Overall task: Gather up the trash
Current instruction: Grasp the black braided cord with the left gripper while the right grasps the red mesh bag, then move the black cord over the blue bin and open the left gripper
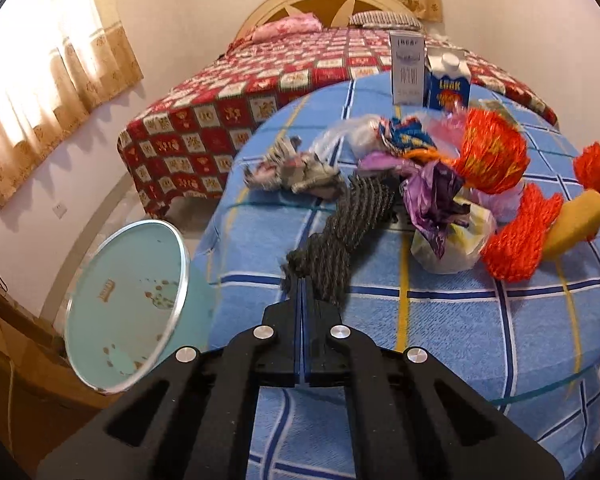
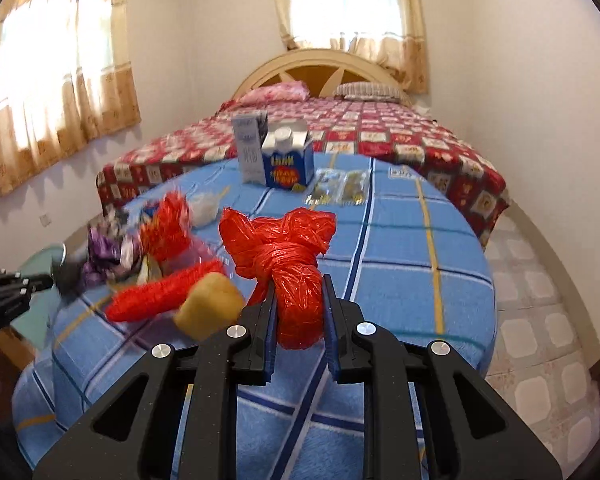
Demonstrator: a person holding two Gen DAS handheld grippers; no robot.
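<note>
**A:** So in that shot your left tongs (image 1: 303, 280) were squeezed fully together, right on the near end of that dark grey twisted bundle of rope-like material (image 1: 340, 236). Looked like you'd pinched just its frayed tip, with the rest lying on the round bench with the blue plaid cloth (image 1: 440, 320).

**B:** Yep. And your right tongs (image 2: 300, 304) were closed down around the crumpled red plastic bag knotted in the middle (image 2: 284, 256), both blue pads pressing its lower part.

**A:** Where was the bin?

**B:** The pale teal trash bucket with the metal rim (image 1: 128, 300) sat just off the bench's left edge, tilted so you saw inside. The rest of the trash was heaped mid-bench: orange-red mesh netting (image 1: 490, 152), a purple foil wrapper (image 1: 432, 192), a yellow sponge (image 2: 210, 304). A blue milk carton (image 2: 288, 160) and a tall white box (image 2: 250, 148) stood upright at the far edge, touching.
</note>
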